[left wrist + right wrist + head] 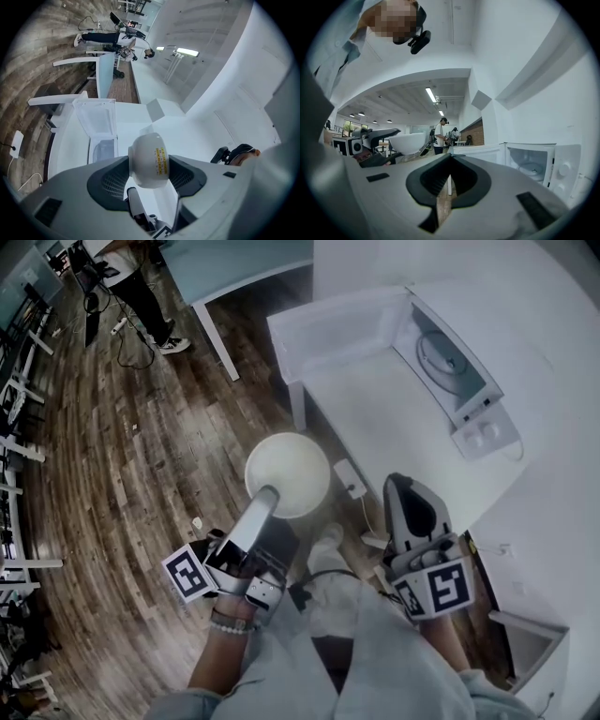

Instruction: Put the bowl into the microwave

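The left gripper clamped the white bowl by its rim, holding it over the wooden floor near the white table bearing the open microwave; the right gripper was closed, empty

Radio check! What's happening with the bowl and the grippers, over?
Left gripper shut on bowl. Right gripper shut, empty. Microwave open, nothing blocking it.

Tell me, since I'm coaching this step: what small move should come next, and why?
Probably carry the bowl forward toward the microwave. The left tongs grip its rim, the bowl hangs over the floor short of the table, and the microwave door already stands open.
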{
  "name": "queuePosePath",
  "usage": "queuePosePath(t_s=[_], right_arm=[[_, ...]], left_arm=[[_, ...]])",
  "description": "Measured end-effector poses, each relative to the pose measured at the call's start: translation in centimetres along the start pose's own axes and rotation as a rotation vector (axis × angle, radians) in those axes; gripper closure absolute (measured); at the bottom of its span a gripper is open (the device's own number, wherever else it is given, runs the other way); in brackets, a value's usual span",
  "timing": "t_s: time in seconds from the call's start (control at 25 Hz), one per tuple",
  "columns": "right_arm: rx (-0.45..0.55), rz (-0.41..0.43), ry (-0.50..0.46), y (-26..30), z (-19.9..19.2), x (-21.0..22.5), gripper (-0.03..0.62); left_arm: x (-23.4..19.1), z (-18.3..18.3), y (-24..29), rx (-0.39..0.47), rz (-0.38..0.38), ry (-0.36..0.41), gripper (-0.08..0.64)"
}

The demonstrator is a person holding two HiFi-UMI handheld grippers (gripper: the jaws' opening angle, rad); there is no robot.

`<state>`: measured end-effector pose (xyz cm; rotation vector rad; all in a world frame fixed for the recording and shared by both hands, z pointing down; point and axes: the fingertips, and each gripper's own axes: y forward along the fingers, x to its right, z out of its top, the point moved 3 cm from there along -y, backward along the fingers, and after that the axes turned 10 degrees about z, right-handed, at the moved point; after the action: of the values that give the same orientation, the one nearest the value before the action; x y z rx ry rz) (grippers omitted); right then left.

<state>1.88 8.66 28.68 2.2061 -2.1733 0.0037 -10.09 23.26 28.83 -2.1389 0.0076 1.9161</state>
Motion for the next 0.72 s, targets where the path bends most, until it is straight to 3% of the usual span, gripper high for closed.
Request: queuePosePath(t_s=[0.28, 0.72], right_arm=[[0.003, -0.035, 0.002, 2.9, 0.5, 5.9, 0.592], [0.005, -0.160, 0.057, 3.7, -0.4, 14.9, 0.592]], left_arm=[[-1.2, 1.6, 7.1, -0.051, 0.001, -0.007, 0.319], [-1.8, 1.5, 18.1, -0.174, -0.042, -0.048, 0.319]])
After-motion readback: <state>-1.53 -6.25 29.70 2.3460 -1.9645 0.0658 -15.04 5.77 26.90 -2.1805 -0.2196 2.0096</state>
